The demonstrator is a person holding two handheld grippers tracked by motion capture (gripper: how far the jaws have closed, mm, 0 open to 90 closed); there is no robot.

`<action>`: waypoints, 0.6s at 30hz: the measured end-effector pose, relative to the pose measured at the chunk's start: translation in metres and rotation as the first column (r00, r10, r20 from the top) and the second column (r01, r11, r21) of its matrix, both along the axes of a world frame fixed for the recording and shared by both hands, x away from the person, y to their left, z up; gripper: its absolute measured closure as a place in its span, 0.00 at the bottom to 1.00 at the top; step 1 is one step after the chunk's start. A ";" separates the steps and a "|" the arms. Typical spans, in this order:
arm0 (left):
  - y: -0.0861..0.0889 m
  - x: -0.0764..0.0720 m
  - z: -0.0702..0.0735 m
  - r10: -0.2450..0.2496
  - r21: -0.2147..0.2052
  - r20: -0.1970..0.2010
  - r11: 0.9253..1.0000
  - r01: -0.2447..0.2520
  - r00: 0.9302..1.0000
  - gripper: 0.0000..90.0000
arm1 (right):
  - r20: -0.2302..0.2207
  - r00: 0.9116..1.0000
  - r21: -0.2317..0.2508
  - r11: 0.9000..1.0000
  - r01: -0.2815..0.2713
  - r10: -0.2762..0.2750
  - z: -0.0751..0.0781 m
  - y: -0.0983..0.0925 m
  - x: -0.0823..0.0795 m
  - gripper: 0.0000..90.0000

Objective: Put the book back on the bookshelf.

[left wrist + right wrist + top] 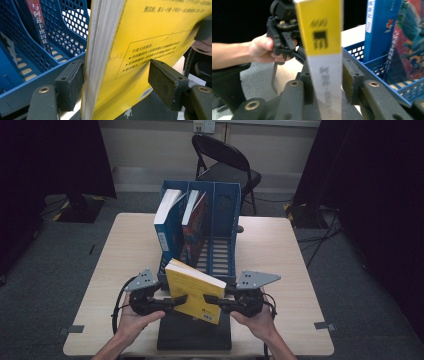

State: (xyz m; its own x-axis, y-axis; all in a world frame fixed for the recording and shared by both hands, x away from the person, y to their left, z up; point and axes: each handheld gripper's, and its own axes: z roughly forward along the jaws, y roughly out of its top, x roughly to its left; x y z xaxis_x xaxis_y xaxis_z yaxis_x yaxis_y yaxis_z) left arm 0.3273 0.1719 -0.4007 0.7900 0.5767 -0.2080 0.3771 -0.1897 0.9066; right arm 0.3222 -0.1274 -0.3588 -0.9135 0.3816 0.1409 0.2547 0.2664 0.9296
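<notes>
A yellow paperback (192, 292) stands tilted in the air just in front of the blue file rack (225, 220), between my two grippers. My right gripper (210, 300) is shut on its spine; in the right gripper view both pads press the yellow-and-white spine (322, 37) of the book, with the right gripper (325, 80) around it. My left gripper (176, 301) straddles the opposite side. In the left gripper view one pad (71, 85) lies against the page edge, while the other stands a little off the yellow cover (130, 62), so the left gripper (116, 80) is open.
The rack has three slots: a blue book (166, 215) leans in the left one and a red book (196, 220) in the middle one. A black block (195, 335) lies at the table's front edge under the paperback. A folding chair (225, 165) stands behind the table.
</notes>
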 end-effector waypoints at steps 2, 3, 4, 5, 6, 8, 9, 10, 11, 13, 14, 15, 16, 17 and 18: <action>-0.001 -0.001 0.000 0.005 0.001 0.006 1.000 -0.005 1.000 0.33 | -0.005 1.000 0.002 1.000 0.002 -0.002 0.001 0.000 0.001 0.72; -0.001 -0.002 0.000 0.011 0.002 0.007 1.000 -0.011 1.000 0.33 | -0.003 1.000 0.001 1.000 0.007 -0.007 0.001 0.001 0.001 0.71; -0.001 -0.003 0.000 0.018 0.005 0.011 1.000 -0.018 1.000 0.33 | -0.002 1.000 0.010 1.000 0.017 -0.017 0.001 0.001 0.000 0.69; -0.002 -0.004 -0.001 0.024 0.012 0.022 1.000 -0.024 0.999 0.35 | -0.001 1.000 0.012 0.999 0.029 -0.029 0.002 0.002 0.001 0.63; -0.002 -0.004 -0.001 0.024 0.012 0.022 1.000 -0.024 0.999 0.35 | -0.001 1.000 0.012 0.999 0.029 -0.029 0.002 0.002 0.001 0.63; -0.001 -0.005 -0.001 0.032 0.004 0.017 0.999 -0.032 0.999 0.36 | -0.001 0.999 0.022 0.999 0.037 -0.037 0.002 0.002 0.002 0.63; -0.001 -0.005 -0.001 0.035 0.000 0.013 0.999 -0.035 0.999 0.36 | 0.009 0.998 0.040 0.998 0.055 -0.056 0.003 0.001 0.003 0.61; -0.002 -0.005 0.000 0.036 0.002 0.012 0.999 -0.036 0.999 0.36 | 0.009 0.998 0.040 0.998 0.055 -0.056 0.003 0.001 0.003 0.61; -0.002 -0.005 0.000 0.038 0.005 0.014 0.999 -0.038 0.999 0.36 | 0.010 0.999 0.044 0.998 0.050 -0.050 0.003 0.002 0.003 0.62; -0.002 -0.005 0.000 0.039 0.006 0.015 0.999 -0.039 0.999 0.36 | 0.013 0.999 0.048 0.998 0.042 -0.043 0.004 0.003 0.004 0.65; -0.002 -0.005 0.000 0.038 0.009 0.015 0.999 -0.038 0.999 0.36 | 0.014 0.999 0.055 0.998 0.036 -0.037 0.004 0.004 0.004 0.66; -0.002 -0.005 0.000 0.042 0.006 0.012 0.999 -0.042 0.999 0.36 | 0.015 0.999 0.057 0.997 0.043 -0.044 0.004 0.005 0.004 0.67; -0.002 -0.005 0.000 0.041 0.008 0.014 0.999 -0.041 0.999 0.37 | 0.012 0.999 0.058 0.997 0.041 -0.042 0.004 0.007 0.005 0.68; -0.002 -0.005 0.000 0.042 0.008 0.013 0.999 -0.042 0.999 0.37 | 0.014 0.999 0.053 0.998 0.041 -0.041 0.004 0.009 0.005 0.68; -0.002 -0.006 0.000 0.043 0.008 0.010 0.999 -0.044 0.999 0.37 | 0.014 0.999 0.049 0.998 0.046 -0.047 0.004 0.011 0.005 0.68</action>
